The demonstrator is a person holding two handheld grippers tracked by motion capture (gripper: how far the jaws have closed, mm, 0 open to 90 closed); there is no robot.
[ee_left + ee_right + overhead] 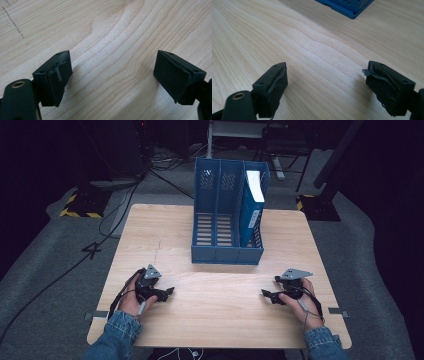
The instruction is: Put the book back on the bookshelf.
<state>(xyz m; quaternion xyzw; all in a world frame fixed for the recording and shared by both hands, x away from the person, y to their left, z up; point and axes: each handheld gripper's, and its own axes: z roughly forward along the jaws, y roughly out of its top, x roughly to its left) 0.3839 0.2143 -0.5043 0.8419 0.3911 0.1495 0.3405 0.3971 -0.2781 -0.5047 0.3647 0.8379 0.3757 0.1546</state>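
- Now, reading from the left, the left gripper point(169, 292) is resting low over the wooden table point(220, 320) at about seven o'clock of the tabletop, its jaws standing wide apart with bare wood grain between them in the left gripper view point(112, 75); it is grasping nothing.
- Ahead, at twelve o'clock from the midpoint between the two hands, the blue file rack point(227, 215) is standing upright toward the far edge, with a blue book point(253, 202) already sitting in its right-hand compartment at about one o'clock; the left and middle compartments are showing open slots.
- To the right, the right gripper point(265, 294) is sitting near five o'clock of the tabletop, jaws released and spread over bare wood in the right gripper view point(325, 85), with a corner of the rack peeking in at one o'clock of that picture point(347, 7).
- Judging by this, the filing step is looking finished or paused, both hands parked and free.
- Any next move is calling for a reach forward toward twelve o'clock, keeping jaws above the rack's low front lip.
- For room, the near half of the table is lying open between the hands, while the near edge is running close behind both wrists, and the right edge is lying close to the right hand at three o'clock.
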